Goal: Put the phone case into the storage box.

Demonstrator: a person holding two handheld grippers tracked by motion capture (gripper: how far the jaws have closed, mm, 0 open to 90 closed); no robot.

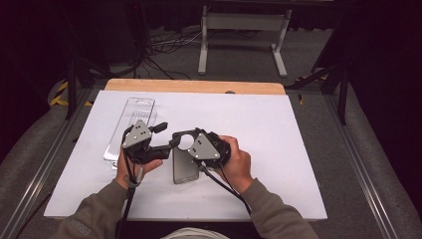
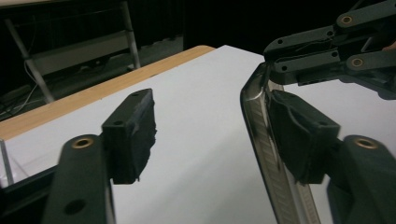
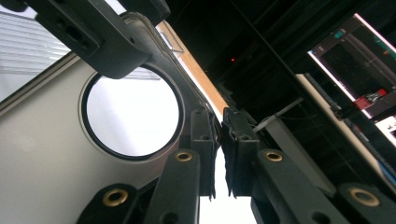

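A grey phone case (image 1: 183,167) with a round hole (image 1: 186,142) is tilted up off the white table (image 1: 278,149), held between both grippers. My right gripper (image 1: 195,135) is shut on the case's rim beside the hole. In the right gripper view its jaws (image 3: 219,140) pinch the thin rim, with the case (image 3: 42,158) and hole (image 3: 133,114) to their left. My left gripper (image 1: 166,136) is open. In its own view the case's edge (image 2: 261,144) rests against the right-hand pad (image 2: 303,135), and the other pad (image 2: 133,135) stands well clear.
A clear plastic package (image 1: 133,124) lies on the table's left side, just behind my left gripper. The wooden table edge (image 1: 194,85) runs along the back. A white metal stand (image 1: 243,30) and cables sit on the floor beyond.
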